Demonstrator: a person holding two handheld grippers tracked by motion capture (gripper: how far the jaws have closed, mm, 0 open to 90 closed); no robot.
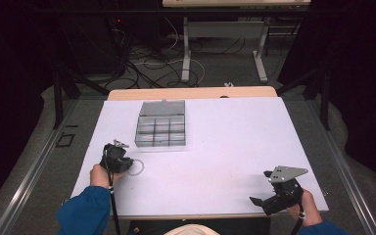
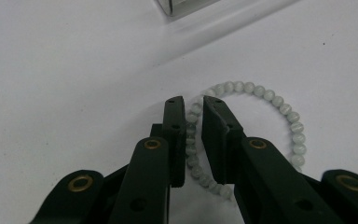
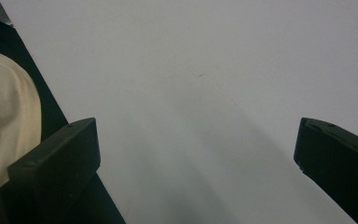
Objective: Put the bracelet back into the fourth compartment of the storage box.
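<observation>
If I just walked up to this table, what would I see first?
Probably the bead bracelet, pale green, lying on the white table near its left front, with the left gripper pinching one side of it between nearly closed jaws. Just beyond sits a clear compartment box with its lid open. Over at the front right corner, the right gripper waits with jaws wide apart.

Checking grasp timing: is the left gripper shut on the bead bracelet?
Shut: the left gripper has its jaws pinching the bead bracelet strand between them.

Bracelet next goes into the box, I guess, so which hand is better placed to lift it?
Left: its tongs pinch the bracelet; the right tongs are open, far away.
</observation>
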